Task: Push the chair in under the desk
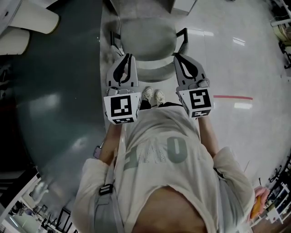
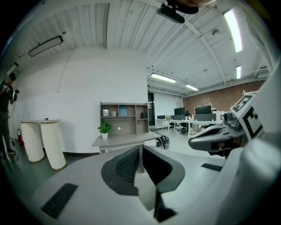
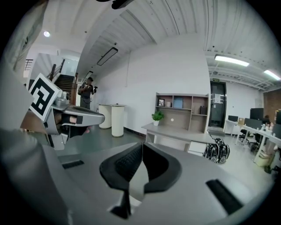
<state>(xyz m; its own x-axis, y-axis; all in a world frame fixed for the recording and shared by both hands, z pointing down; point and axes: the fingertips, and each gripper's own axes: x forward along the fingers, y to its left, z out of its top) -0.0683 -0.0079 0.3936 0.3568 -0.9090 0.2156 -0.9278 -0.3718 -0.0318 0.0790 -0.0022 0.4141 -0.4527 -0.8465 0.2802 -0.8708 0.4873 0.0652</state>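
The grey office chair (image 1: 146,40) stands just ahead of my feet, with its seat toward the grey desk (image 1: 141,6) at the top of the head view. Both grippers are held level over the chair's backrest (image 1: 152,73), one at each side. My left gripper (image 1: 128,58) and right gripper (image 1: 178,58) are both shut with nothing between the jaws. I cannot tell whether they touch the backrest. From the left gripper view, the shut left gripper (image 2: 141,151) points at the desk (image 2: 125,140). The shut right gripper (image 3: 142,151) faces the same desk (image 3: 175,132). The chair is hidden in both gripper views.
A shelf unit (image 2: 124,117) and a potted plant (image 2: 104,128) stand on the desk. A backpack (image 3: 217,151) lies on the floor to its right. Two white cylinders (image 2: 44,143) stand at the left wall. A person (image 3: 86,94) stands far left. Red tape (image 1: 233,97) marks the floor.
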